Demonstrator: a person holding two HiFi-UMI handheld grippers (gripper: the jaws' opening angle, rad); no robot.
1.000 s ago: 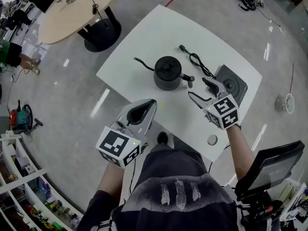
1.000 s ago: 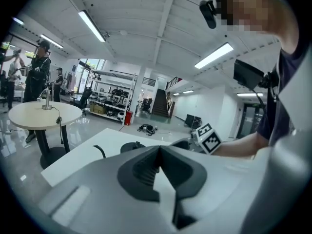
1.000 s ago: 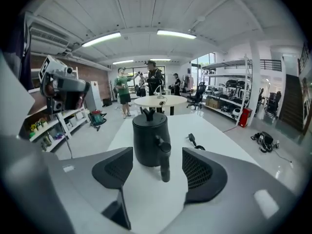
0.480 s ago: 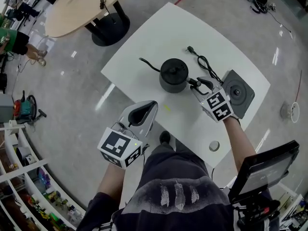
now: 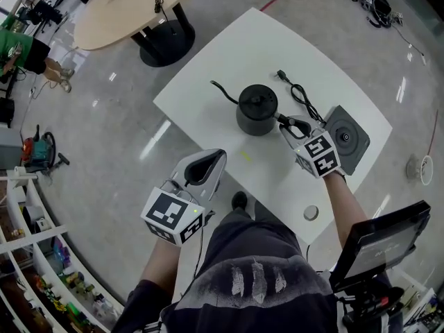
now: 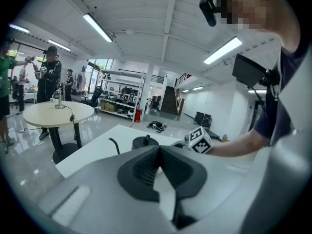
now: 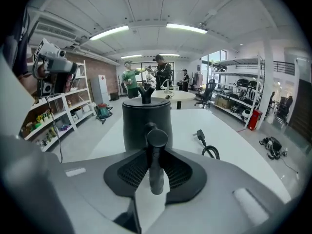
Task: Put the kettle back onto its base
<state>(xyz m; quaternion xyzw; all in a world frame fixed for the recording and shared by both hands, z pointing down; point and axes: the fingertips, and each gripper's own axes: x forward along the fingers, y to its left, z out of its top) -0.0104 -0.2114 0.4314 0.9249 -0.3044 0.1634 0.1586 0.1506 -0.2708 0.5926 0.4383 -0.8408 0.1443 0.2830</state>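
Note:
A black gooseneck kettle [image 5: 257, 109] stands on the white table [image 5: 208, 96], spout to the left, handle to the right. Its dark square base [image 5: 347, 139] lies on the table to the right, apart from the kettle. My right gripper [image 5: 295, 127] reaches the handle from the right; its jaws have just been closing. In the right gripper view the handle [image 7: 156, 155] is upright between the pads, which press on it, and the kettle body [image 7: 146, 121] is just behind. My left gripper [image 5: 211, 159] hangs shut and empty off the table's near-left edge; the left gripper view shows the kettle [image 6: 145, 141] far ahead.
The base's black power cord [image 5: 298, 96] snakes over the table behind the kettle and base. A small round disc [image 5: 311, 213] lies near the table's front corner. A round wooden table [image 5: 125, 5] stands at the far left, a monitor [image 5: 385, 238] at the near right.
My right gripper has come down and leftward from beside the base onto the kettle's handle, and its jaws have closed around it. The left gripper and kettle have stayed put.

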